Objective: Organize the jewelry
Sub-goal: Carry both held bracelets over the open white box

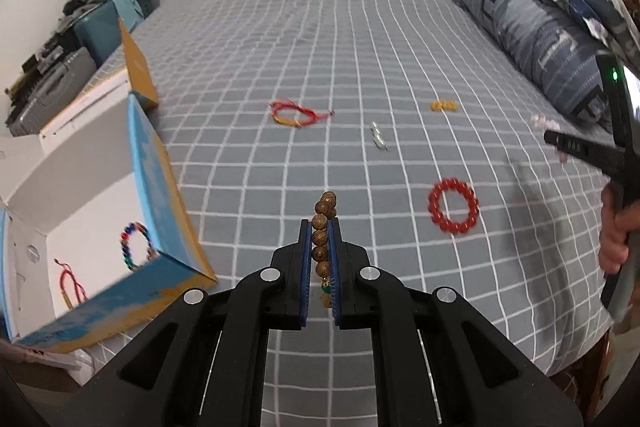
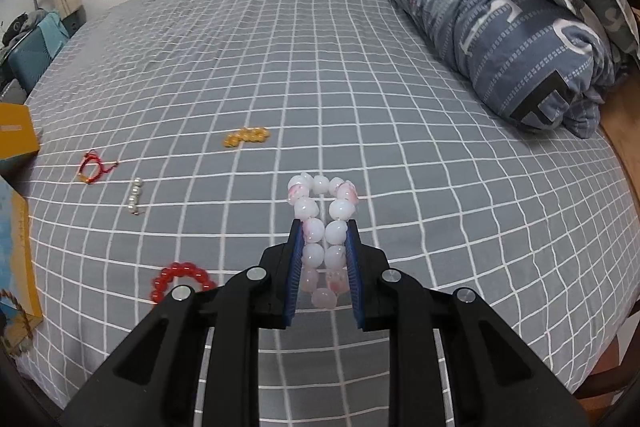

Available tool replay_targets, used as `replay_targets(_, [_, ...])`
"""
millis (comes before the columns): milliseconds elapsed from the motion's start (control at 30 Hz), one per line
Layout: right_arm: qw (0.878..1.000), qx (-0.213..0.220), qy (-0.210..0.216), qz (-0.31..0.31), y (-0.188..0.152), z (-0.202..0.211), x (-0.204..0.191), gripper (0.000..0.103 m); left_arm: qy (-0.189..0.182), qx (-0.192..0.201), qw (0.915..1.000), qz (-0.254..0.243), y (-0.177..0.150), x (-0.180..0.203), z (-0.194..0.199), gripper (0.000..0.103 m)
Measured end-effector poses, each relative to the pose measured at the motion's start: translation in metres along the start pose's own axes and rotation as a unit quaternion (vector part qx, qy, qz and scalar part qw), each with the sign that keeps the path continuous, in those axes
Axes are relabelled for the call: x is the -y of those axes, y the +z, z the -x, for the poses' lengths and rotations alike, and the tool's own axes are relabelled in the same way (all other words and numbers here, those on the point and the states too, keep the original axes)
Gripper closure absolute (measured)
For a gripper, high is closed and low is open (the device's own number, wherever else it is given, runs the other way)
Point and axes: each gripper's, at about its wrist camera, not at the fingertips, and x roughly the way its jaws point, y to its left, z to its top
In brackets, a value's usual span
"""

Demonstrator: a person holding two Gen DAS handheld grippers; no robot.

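Wooden bracelet (image 1: 322,235) squeezed lengthwise, pointing forward.

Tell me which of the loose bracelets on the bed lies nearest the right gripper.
The red bead bracelet, just left of the right gripper. The red string bracelet, silver piece and yellow beads lie farther off.

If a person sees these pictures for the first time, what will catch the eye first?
Each gripper holds a bracelet above the grey checked bedsheet: the left gripper a brown wooden bead bracelet, the right gripper a pale pink bead bracelet. A red glossy bead bracelet lies on the sheet.
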Motion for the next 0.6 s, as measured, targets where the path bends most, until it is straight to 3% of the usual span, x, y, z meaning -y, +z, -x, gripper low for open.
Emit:
replay_targets(267, [1.0,0.011,0.021,0.018,0.005,0.018,-0.044,0.083,0.02,0.007,0.9994,0.028,0.021,-0.034,0.006,0.095])
replay_targets(600, [0.995,0.03,0.067,0.063,0.007,0.05,-0.131,0.083,0.052,0.025,0.9962,0.065,0.033,-0.095,0.033,0.095])
